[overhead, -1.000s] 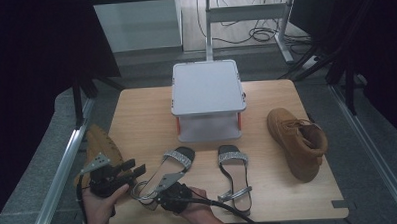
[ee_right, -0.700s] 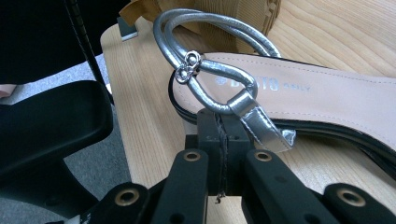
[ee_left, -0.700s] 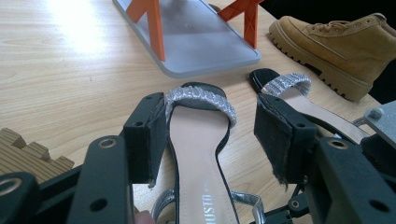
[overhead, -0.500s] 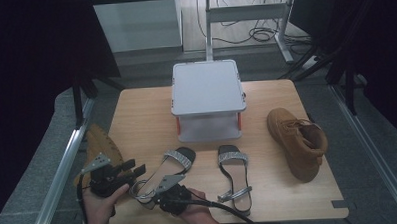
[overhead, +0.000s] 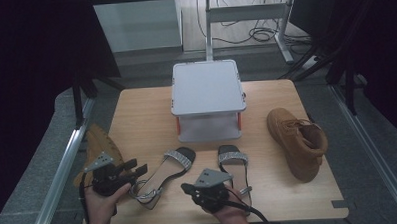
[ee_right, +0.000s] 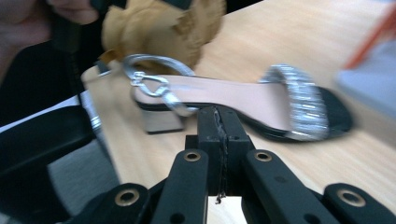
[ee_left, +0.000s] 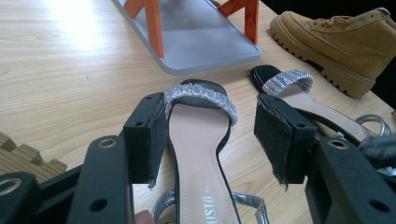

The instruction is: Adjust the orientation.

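- The left gripper (ee_left: pixel 210 135) is hanging with its jaws spread to either side of the near sandal (ee_left: pixel 201 154), and the pads are not pressing on it. If it closes from here it is likely to catch only the smooth footbed edges, and the shoe could slide out or tip as it comes up.
- That sandal is lying flat on the table (overhead: pixel 151 108), near the front edge, toe strap towards the lidded box (overhead: pixel 208 99) and silver ankle strap towards the person. The loose strap and buckle (ee_right: pixel 149 84) are sitting right where a jaw might come in, so one could snag there and drag the shoe rather than lift it.
- The right gripper (ee_right: pixel 219 121) is pressed together with nothing between its jaws, pointing at the sandal's side by the block heel. Unless it opens before going in, I'd expect it to shove the shoe sideways, possibly into the left gripper's jaws.
- The second sandal (overhead: pixel 233 161) is lying just beside the first, with the right hand (overhead: pixel 225 206) close to its heel end. A careless sweep is likely to knock it askew.
- A tan boot (overhead: pixel 100 145) is perched at the table's left edge, just beside the left hand (overhead: pixel 102 203). A bump from that wrist or its cable could send it off the table.
- The other tan boot (overhead: pixel 297 141) is well apart on the right, so I see little risk there.
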{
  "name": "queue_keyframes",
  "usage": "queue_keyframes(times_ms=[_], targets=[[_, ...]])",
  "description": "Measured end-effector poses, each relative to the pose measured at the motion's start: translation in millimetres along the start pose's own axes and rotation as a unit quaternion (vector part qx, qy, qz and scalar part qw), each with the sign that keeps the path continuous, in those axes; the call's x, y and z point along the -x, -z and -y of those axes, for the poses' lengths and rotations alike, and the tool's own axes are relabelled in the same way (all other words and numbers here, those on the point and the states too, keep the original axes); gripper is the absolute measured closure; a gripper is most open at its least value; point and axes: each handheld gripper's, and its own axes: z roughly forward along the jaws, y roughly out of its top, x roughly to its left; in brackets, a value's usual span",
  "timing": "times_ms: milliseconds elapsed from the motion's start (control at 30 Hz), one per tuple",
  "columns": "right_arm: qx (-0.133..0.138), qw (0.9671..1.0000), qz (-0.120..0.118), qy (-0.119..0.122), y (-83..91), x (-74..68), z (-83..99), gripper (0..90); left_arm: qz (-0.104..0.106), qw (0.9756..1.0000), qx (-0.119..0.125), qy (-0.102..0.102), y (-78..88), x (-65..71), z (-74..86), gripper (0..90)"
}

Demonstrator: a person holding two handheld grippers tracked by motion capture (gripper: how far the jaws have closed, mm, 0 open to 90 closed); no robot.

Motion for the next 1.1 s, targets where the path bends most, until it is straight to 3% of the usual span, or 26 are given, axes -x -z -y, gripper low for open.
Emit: queue_keyframes(times_ms=[67, 200, 367, 667, 1100], targets=[[0.019, 0.9997, 0.018, -0.005, 12.4, 5.6, 8.2, 89.5, 0.001, 1.0, -0.001, -0.003, -0.7, 1.7, -0.9, 43.6], [0.013, 0.999, 0.039, -0.018, 28.4, 14.4, 22.1, 89.5, 0.017, 0.9998, 0.002, -0.003, -1.5, 7.4, -2.5, 43.5], [0.026, 0.9974, 0.057, -0.035, 52.4, 25.4, 28.6, 89.5, 0.017, 0.9998, -0.001, -0.01, -4.2, 11.3, -4.1, 43.4], [0.043, 0.9938, 0.089, -0.052, 75.4, 38.3, 32.3, 89.5, 0.02, 0.9997, -0.007, -0.011, -9.5, 8.1, -4.4, 43.3], [0.046, 0.9907, 0.11, -0.065, 97.2, 39.2, 48.3, 89.5, 0.022, 0.9996, -0.009, -0.013, -13.3, 10.3, -5.2, 43.2]])
